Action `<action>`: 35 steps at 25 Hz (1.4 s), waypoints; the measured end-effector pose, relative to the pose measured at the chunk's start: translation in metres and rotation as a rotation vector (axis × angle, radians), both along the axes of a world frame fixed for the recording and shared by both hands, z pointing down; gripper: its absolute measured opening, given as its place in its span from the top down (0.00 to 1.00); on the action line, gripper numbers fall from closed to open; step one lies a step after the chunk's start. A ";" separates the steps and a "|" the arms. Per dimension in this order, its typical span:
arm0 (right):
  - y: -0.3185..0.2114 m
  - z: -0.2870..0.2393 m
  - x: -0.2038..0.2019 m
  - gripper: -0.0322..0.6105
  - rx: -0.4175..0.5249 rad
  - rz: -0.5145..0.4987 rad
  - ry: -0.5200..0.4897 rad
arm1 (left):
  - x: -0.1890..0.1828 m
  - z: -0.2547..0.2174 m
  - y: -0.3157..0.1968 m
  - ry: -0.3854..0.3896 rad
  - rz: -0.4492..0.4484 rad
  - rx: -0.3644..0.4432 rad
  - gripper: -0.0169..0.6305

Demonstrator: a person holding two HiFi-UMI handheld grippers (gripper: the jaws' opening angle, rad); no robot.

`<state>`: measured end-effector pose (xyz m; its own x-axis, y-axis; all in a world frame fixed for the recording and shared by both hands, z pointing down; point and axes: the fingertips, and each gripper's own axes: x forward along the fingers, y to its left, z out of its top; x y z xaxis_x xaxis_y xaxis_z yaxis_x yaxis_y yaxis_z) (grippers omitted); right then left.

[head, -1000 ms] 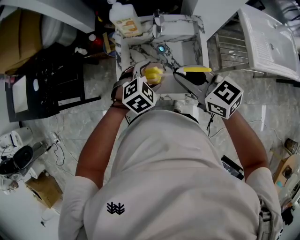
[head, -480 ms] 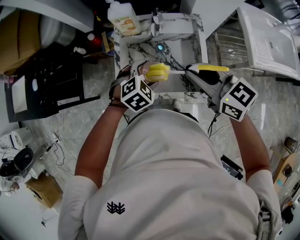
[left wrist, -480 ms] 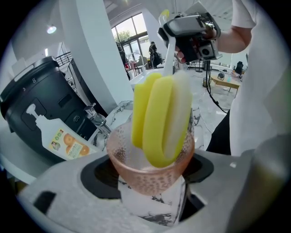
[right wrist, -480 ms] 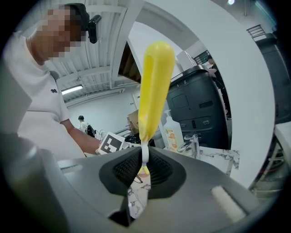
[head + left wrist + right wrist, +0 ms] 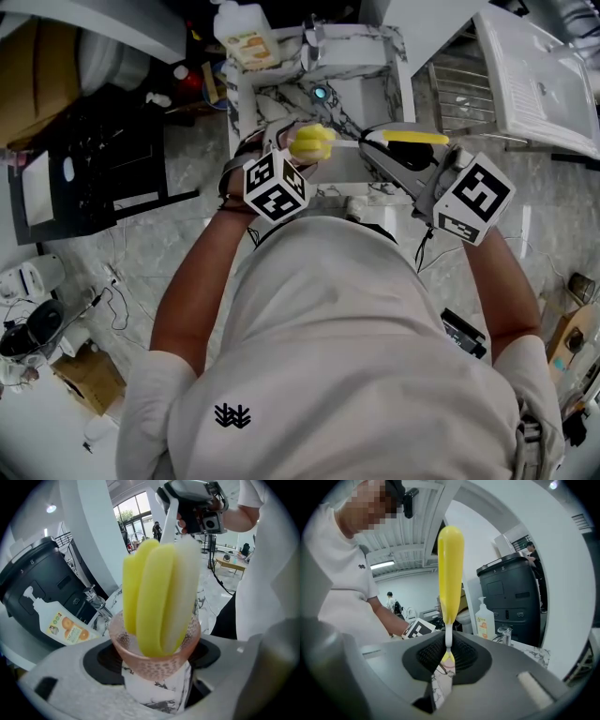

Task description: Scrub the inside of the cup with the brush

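A pink textured glass cup [image 5: 154, 660] sits between the jaws of my left gripper [image 5: 157, 670], which is shut on it. In the head view the left gripper [image 5: 284, 155] holds the cup over the sink. The brush's yellow and white sponge head [image 5: 159, 597] stands in the cup's mouth, most of it above the rim; the sponge head [image 5: 312, 142] hides the cup from above. My right gripper [image 5: 380, 142] is shut on the brush's yellow handle [image 5: 414, 138], which rises between the jaws in the right gripper view [image 5: 450, 569]. The right gripper [image 5: 192, 501] hangs above the cup.
A marble sink [image 5: 375, 70] with a faucet [image 5: 314, 37] lies ahead, a soap bottle [image 5: 248, 39] at its back left. A black bin [image 5: 94, 159] stands left, a wire rack [image 5: 464, 94] and white tray [image 5: 539, 80] right. Cables and boxes litter the floor.
The right gripper has moved right and up, drawing the brush head partly out of the cup. The left gripper and cup have stayed put.
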<state>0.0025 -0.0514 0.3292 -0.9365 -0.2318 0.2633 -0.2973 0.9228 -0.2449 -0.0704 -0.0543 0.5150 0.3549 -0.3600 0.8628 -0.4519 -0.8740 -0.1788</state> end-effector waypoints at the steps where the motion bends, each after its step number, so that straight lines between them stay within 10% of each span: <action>1: 0.003 0.004 -0.007 0.89 0.014 -0.024 0.020 | 0.003 -0.001 0.000 0.004 0.007 0.000 0.39; 35: -0.008 -0.006 -0.004 0.89 0.023 -0.091 -0.002 | -0.001 0.008 0.003 0.011 0.026 -0.041 0.39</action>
